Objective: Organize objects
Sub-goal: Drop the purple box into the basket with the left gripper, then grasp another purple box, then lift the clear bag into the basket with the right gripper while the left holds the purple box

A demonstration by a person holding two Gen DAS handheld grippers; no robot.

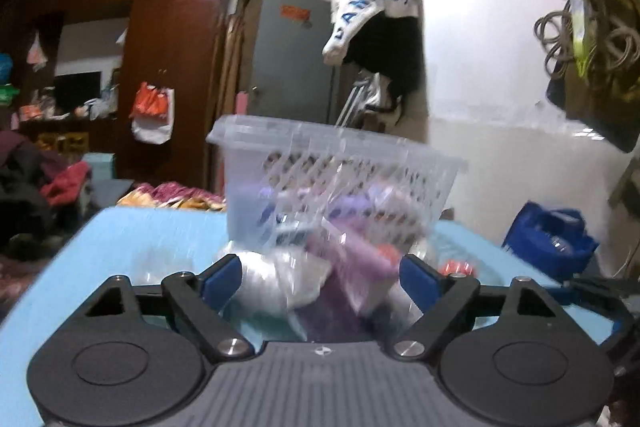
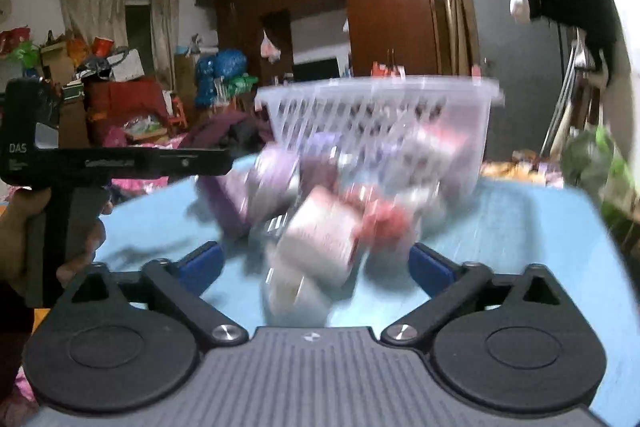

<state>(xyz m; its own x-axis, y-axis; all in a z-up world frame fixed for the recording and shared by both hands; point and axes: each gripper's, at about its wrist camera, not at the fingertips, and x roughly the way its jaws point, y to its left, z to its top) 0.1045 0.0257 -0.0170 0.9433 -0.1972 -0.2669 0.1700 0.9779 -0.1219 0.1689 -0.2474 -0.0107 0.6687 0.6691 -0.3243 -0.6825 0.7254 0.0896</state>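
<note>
Table (image 1: 120, 239) light blue | basket (image 1: 340, 167) on it | wardrobe (image 1: 168, 47) behind | both grippers released

Clear latticed basket (image 1: 336, 167), blue table (image 1: 120, 243)

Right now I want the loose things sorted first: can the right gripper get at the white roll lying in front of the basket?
Probably yes. The right gripper is open, and the white roll lies on the blue table just ahead of its fingers, outside the clear basket. Blur hides the exact gaps to neighbouring items.
</note>
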